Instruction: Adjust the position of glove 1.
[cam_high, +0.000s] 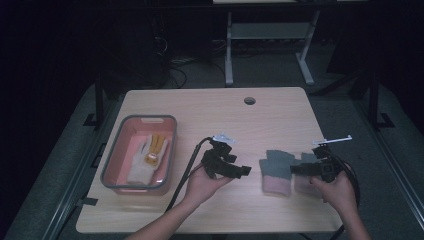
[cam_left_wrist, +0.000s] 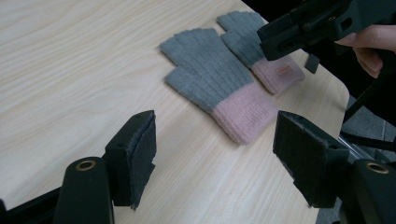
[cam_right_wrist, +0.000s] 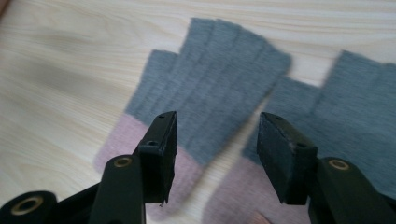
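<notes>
Two grey knit gloves with pink cuffs lie flat side by side on the wooden table, right of the middle. The left glove (cam_high: 276, 170) (cam_left_wrist: 210, 79) (cam_right_wrist: 219, 79) shows whole. The right glove (cam_high: 306, 159) (cam_left_wrist: 261, 51) (cam_right_wrist: 359, 102) is partly covered by my right gripper (cam_high: 296, 170) (cam_right_wrist: 217, 149), which hovers open over the pair with nothing between its pads. My left gripper (cam_high: 241, 171) (cam_left_wrist: 215, 154) is open a little to the left of the gloves and points toward them, apart from them. In the left gripper view the right gripper (cam_left_wrist: 299, 28) hangs over the far glove.
A pink bin with a grey rim (cam_high: 112, 160) stands at the table's left and holds a white glove with yellow parts (cam_high: 147, 157). A cable hole (cam_high: 249, 100) sits near the far edge. The gloves lie close to the table's right front corner (cam_left_wrist: 336, 88).
</notes>
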